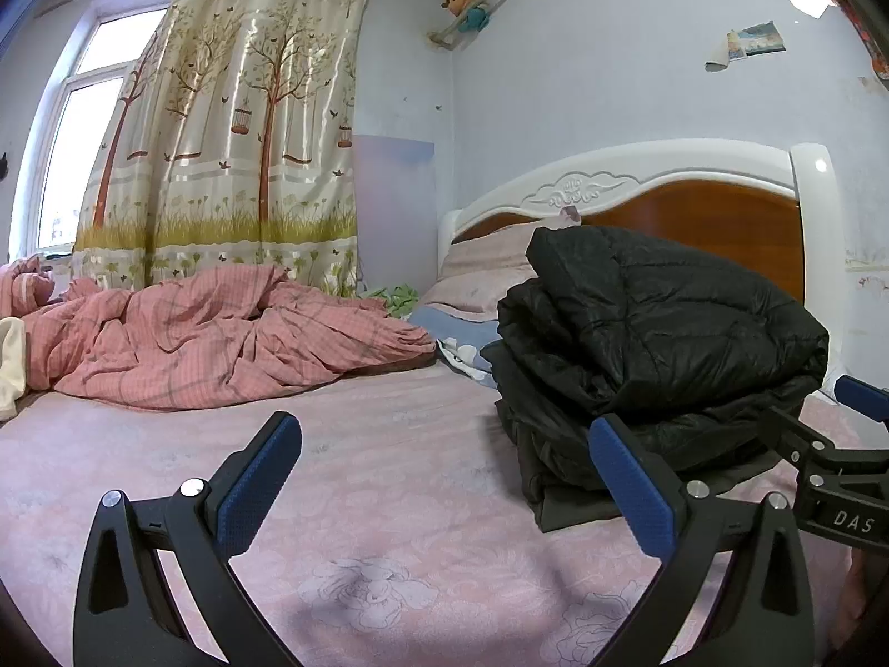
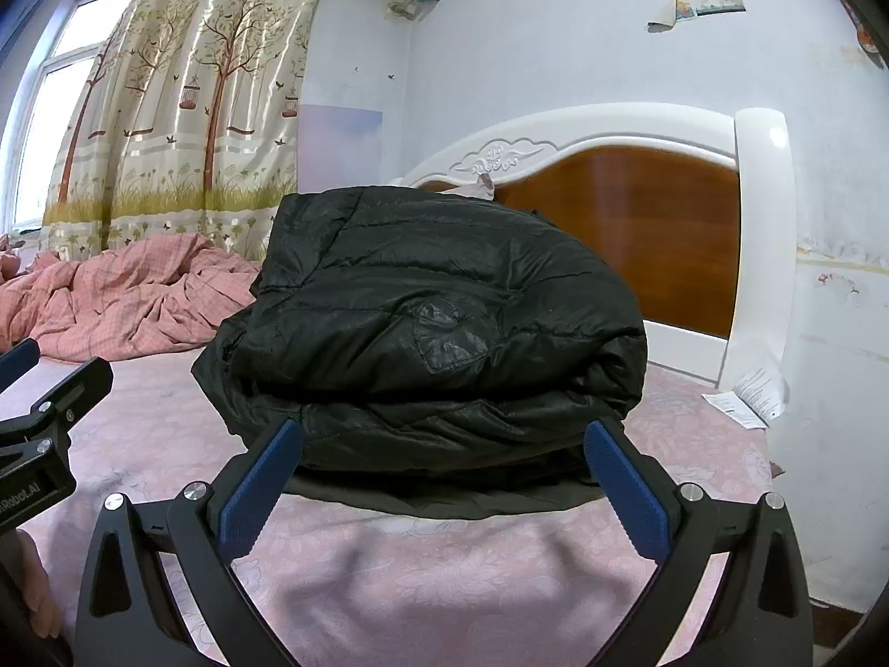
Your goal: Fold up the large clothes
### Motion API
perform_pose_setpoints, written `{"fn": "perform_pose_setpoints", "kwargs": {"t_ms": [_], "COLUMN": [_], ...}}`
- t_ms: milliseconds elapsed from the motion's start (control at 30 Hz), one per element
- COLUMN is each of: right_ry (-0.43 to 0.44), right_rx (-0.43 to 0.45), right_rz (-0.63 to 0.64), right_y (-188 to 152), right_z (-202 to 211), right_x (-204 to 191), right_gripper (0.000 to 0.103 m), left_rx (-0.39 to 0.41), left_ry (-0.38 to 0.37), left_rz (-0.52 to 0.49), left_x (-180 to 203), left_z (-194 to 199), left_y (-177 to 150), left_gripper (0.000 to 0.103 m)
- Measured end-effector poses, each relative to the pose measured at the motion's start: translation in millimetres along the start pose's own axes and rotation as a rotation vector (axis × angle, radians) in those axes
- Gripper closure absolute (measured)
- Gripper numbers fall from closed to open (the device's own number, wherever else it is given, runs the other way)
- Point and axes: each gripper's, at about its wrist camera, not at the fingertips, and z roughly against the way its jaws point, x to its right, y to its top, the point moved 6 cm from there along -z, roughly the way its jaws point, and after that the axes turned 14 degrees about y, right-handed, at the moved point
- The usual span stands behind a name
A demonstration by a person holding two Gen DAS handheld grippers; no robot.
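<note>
**A:** Black puffer jacket [image 2: 439, 333] dead centre of the right wrist view, stacked in several puffy layers on the pink bedsheet [image 2: 389, 583]. Looks close to a finished bundle to me.

**B:** Agreed, though the top layer bulges and overhangs the ones beneath. That slick padded fabric could spring back open or slide off the stack if nobody presses it flat.

**A:** Right gripper [image 2: 441, 486] sits low in the frame, jaws spread wide, holding nothing, tips just short of the jacket's front edge.

**B:** And a thin dark flap pokes out under the bundle at the bottom. Nudge in from there and you might shove the whole pile towards the headboard [image 2: 667, 233] in the right half of the frame rather than tidy it.

**A:** Over to the left wrist view: the jacket is at centre right, and the left gripper [image 1: 444, 481] is also wide apart and empty, over bare sheet at the bottom.

**B:** Its right finger overlaps the jacket's lower corner in the frame; whether it touches, I can't tell. Pinching only the top skin there would peel a layer up and undo the fold.

**A:** Crumpled pink quilt [image 1: 222, 333] at middle left, well apart. No trouble from that.

**B:** The two grippers are near each other at the frame edges, so a clash is the other risk.
</note>
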Motion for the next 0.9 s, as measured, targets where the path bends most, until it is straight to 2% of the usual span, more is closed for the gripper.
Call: {"fn": "perform_pose_setpoints", "kwargs": {"t_ms": [900], "right_ry": [-0.001], "right_rx": [0.0], "right_rz": [-0.004], "right_y": [-0.9], "right_z": [0.6], "right_x": [-0.8], "right_gripper": [0.0], "left_rx": [-0.007], "left_ry": [-0.006], "left_rz": [-0.003], "left_x": [-7.0], "left_z": [3.4], "left_y": [-1.1], "left_gripper": [0.0]}}
